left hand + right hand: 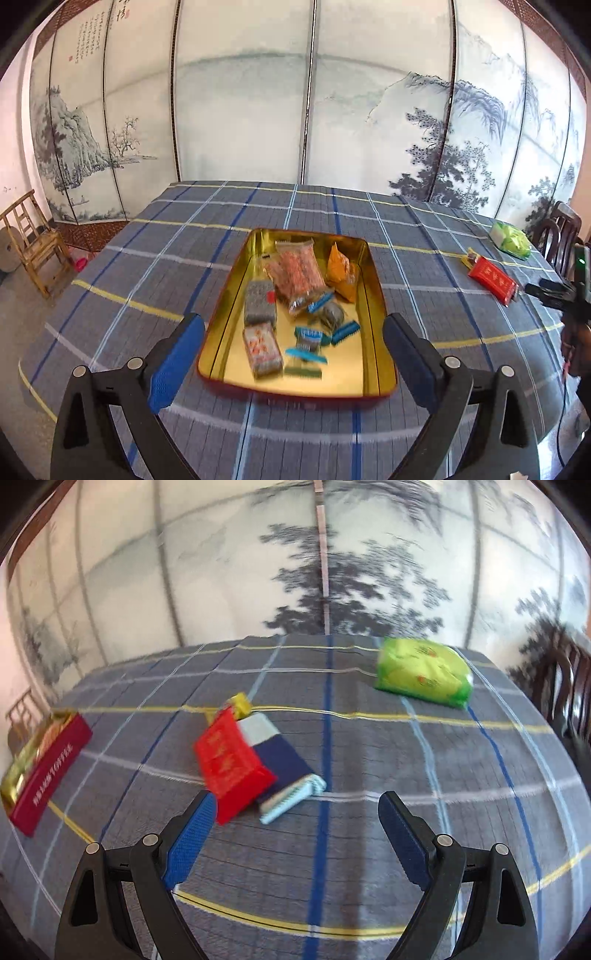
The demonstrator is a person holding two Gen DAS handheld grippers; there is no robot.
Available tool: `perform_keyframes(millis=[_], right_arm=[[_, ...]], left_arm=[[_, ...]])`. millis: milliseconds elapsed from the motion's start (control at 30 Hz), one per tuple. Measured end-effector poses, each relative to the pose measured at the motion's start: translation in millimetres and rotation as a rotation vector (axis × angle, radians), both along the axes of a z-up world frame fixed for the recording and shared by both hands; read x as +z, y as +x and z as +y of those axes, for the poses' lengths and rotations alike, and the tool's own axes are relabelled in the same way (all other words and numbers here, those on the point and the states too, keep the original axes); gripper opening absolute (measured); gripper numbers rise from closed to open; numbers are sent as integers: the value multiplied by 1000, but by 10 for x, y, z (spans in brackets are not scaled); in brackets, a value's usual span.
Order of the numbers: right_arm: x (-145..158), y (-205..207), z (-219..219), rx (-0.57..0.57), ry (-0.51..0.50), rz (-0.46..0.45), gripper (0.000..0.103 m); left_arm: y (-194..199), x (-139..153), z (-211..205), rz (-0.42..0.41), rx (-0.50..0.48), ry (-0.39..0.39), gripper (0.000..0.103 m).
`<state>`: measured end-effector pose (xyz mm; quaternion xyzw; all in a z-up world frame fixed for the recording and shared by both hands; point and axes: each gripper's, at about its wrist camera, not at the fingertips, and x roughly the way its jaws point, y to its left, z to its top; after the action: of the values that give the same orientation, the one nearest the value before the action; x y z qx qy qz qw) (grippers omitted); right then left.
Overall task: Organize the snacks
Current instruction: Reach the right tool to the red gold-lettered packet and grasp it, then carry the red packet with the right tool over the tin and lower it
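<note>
With both grippers, left (293,341) and right (297,821), spread wide and empty, the tin (373,266) already holds snacks, so the right one should descend squarely over the red pack (231,764) lying on the blue pack (282,764).

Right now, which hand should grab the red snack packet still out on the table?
Probably the right gripper. Its open jaws sit just short of the red packet. The left gripper, also open and empty, faces the gold tin, with that packet far off to its side.
</note>
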<state>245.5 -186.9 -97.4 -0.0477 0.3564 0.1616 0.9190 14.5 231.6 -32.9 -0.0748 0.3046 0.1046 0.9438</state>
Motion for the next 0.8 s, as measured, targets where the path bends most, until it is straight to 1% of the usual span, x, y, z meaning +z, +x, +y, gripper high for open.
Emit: perform_keyframes(millis=[67, 133, 233, 267, 300, 333, 400, 433, 467, 500, 567, 633, 700, 800], right_arm=[[-6, 104, 326, 73, -84, 12, 89], [-77, 261, 579, 108, -167, 31, 89], [-205, 477, 807, 143, -237, 74, 85], [-240, 539, 852, 143, -263, 81, 80], [-276, 592, 889, 139, -289, 92, 72], [-317, 639, 913, 143, -302, 112, 68], [-331, 673, 942, 153, -313, 111, 62], [-327, 686, 951, 149, -321, 109, 60], [-329, 681, 957, 144, -329, 104, 50], [-312, 674, 964, 140, -336, 97, 43], [-268, 651, 962, 131, -320, 108, 43], [-207, 563, 973, 117, -328, 76, 43], [-112, 479, 957, 117, -288, 69, 43], [87, 377, 952, 100, -243, 33, 43]], left_arm=[[-247, -131, -37, 16, -12, -25, 96], [-440, -280, -98, 37, -27, -43, 96], [-641, -490, -187, 68, -48, -71, 96], [-692, -538, -203, 72, -52, -78, 96], [-738, -580, -203, 74, -52, -96, 96], [-777, -617, -195, 74, -46, -120, 96], [-825, -688, -162, 82, -52, -181, 96], [-844, -722, -162, 86, -52, -197, 96], [-851, -744, -162, 87, -49, -203, 96], [-856, -761, -166, 88, -52, -207, 96], [-854, -758, -175, 84, -58, -212, 95], [-869, -720, -190, 63, -62, -208, 95], [-875, -698, -206, 58, -64, -213, 95], [-893, -668, -254, 46, -67, -229, 95]])
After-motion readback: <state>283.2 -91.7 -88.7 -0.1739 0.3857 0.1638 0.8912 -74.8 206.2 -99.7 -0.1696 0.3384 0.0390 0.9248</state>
